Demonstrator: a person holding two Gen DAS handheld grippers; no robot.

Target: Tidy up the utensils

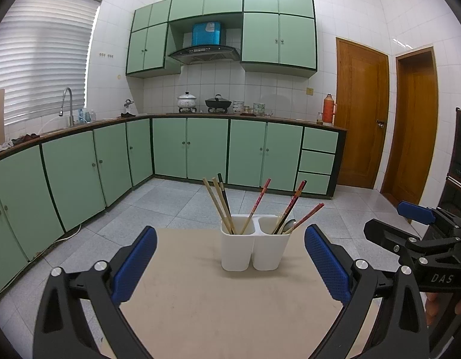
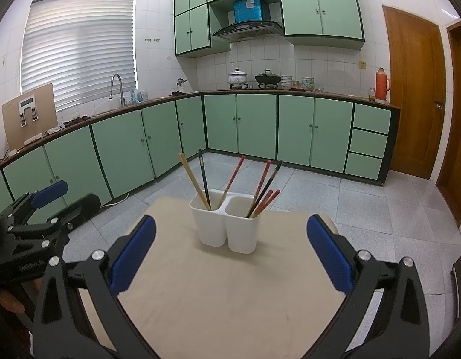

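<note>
Hovering nearest me, the left gripper (image 1: 230, 260) and right gripper (image 2: 230, 254) both gape wide, holding nothing; beyond them on the table (image 1: 200, 305) stands the white twin holder (image 1: 254, 251), chopsticks (image 1: 223, 206) leaning inside both cups.

Home kitchen, pale green cabinets (image 1: 206, 149) lining white-tiled walls, black range hood (image 1: 204, 53) hanging over white lidded pot (image 1: 187, 100), chrome faucet (image 2: 117, 88) standing by the window blinds (image 2: 81, 48)

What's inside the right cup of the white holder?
In the right cup: red chopsticks, a dark chopstick and a spoon. Their lower ends are hidden by the cup wall.
</note>
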